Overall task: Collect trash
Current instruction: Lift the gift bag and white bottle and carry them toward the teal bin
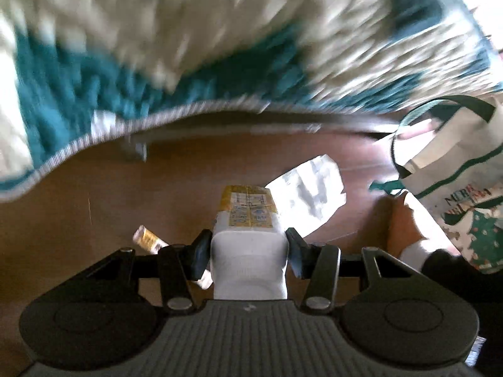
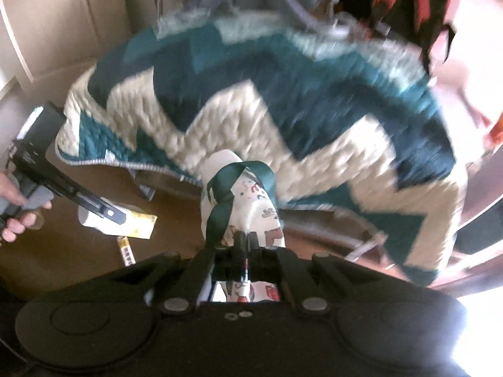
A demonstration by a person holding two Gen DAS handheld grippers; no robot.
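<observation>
Gripping a white carton [image 1: 248,245] with a yellow label, the left gripper [image 1: 248,245] has its fingers [image 1: 201,251] clamped on the carton's two sides, the box hanging above a brown wooden floor [image 1: 94,194]. Just below and left of the fingers a small yellow wrapper [image 1: 147,239] lies on the floor, and beyond the carton a crumpled white paper bag [image 1: 309,188] lies flat on the boards. To the right a white tote [image 1: 456,169] with green handles and a printed Christmas tree hangs open, next to a foot in a white sock [image 1: 415,253]. In the right wrist view the right gripper [image 2: 245,242] has its fingers [image 2: 239,242] together, pinching the printed fabric of the tote near its top edge, with a green strap [image 2: 232,188] looping just ahead of them. At that view's left edge a hand [image 2: 15,207] holds the left gripper's handle, the carton showing under it. Farther off, a teal and cream quilt [image 1: 220,47] drapes over the edge of a bed, blurred in both views.
</observation>
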